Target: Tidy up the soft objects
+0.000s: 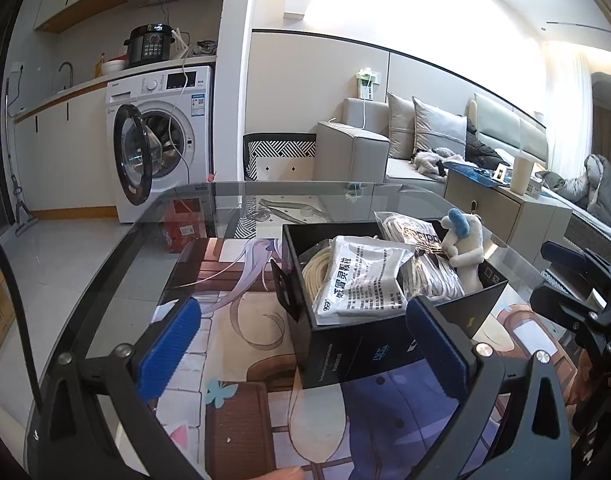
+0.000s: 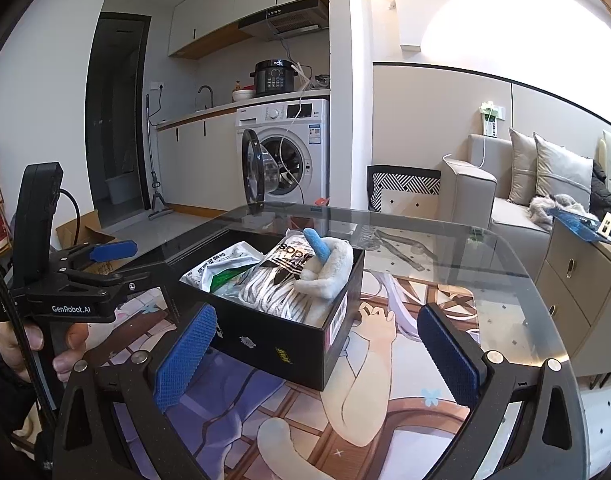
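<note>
**Ana:** Since both tools hang over the glass table point(image 2: 485, 264) with nothing between their pads, I judge the packing nearly done. Leftmost, the left gripper point(image 1: 301, 344) stands wide apart and grips nothing, just short of the black box point(image 1: 345, 352).

**Ben:** And the soft things?

**Ana:** All inside the box. From left: a coil of pale cord point(image 1: 315, 276), a white medicine pouch point(image 1: 361, 280), a clear bag of grey-white fabric point(image 1: 429, 268), then the plush toy point(image 1: 467, 252) leaning on the right wall.

**Ben:** What would do the step well?

**Ana:** The toy sticks up above the rim, so I would press it down gently from above with the jaws kept wide, steadying the box with the other tool.

**Ben:** And the right gripper point(image 2: 317, 344)?

**Ana:** Also wide and empty, close to the box's near corner.

**Ben:** Anything unclear?

**Ana:** The box floor is hidden under the bags, and I cannot tell whether the cord is loose or bagged.
</note>
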